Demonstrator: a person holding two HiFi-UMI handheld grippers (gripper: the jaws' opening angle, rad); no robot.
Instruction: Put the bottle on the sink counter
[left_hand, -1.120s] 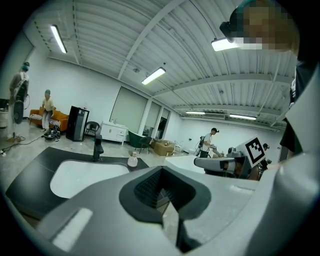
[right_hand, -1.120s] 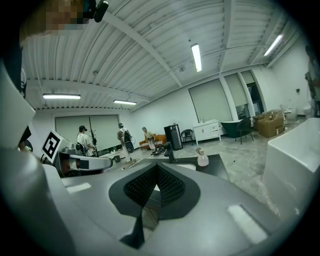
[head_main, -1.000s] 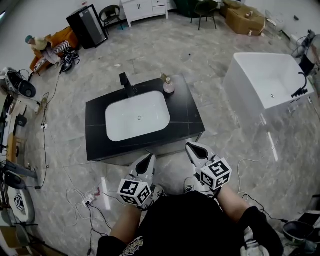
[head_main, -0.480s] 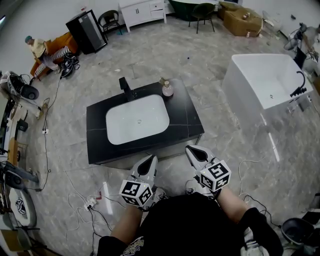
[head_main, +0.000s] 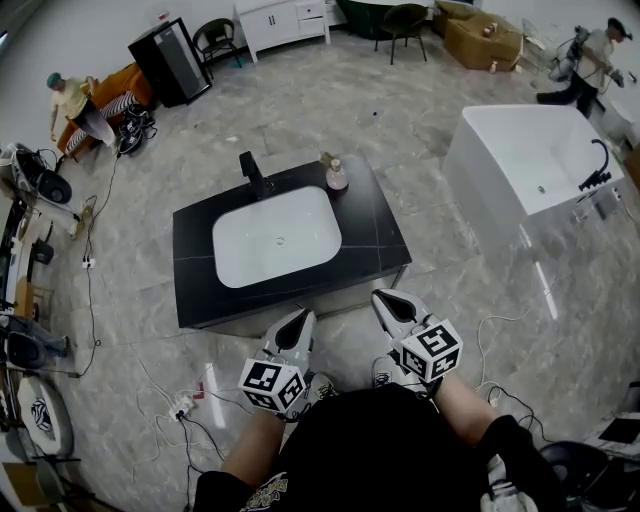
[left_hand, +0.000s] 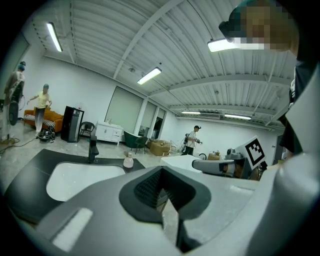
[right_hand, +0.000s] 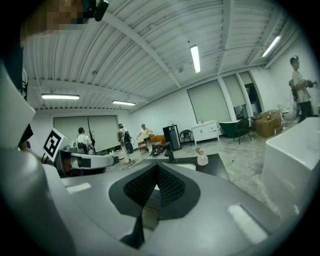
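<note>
Grey marbled floor (head_main: 300, 105) — white bathtub (head_main: 500, 200), perhaps a cabinet (head_main: 285, 20).

Operator wore a black fabric shirt (head_main: 380, 450) with a pale print (head_main: 262, 492) near its left hem. A black sleeve (head_main: 510, 440) covered the right upper arm. White shoes (head_main: 320, 385) showed just past the shirt. Left tongs (head_main: 303, 316) and right tongs (head_main: 386, 294) were pale grey-white moulded shells tapering to a point, with dark ribbed pads inside. Each carried a white cube with black square markers: left marker cube (head_main: 272, 385), right marker cube (head_main: 432, 348).
</note>
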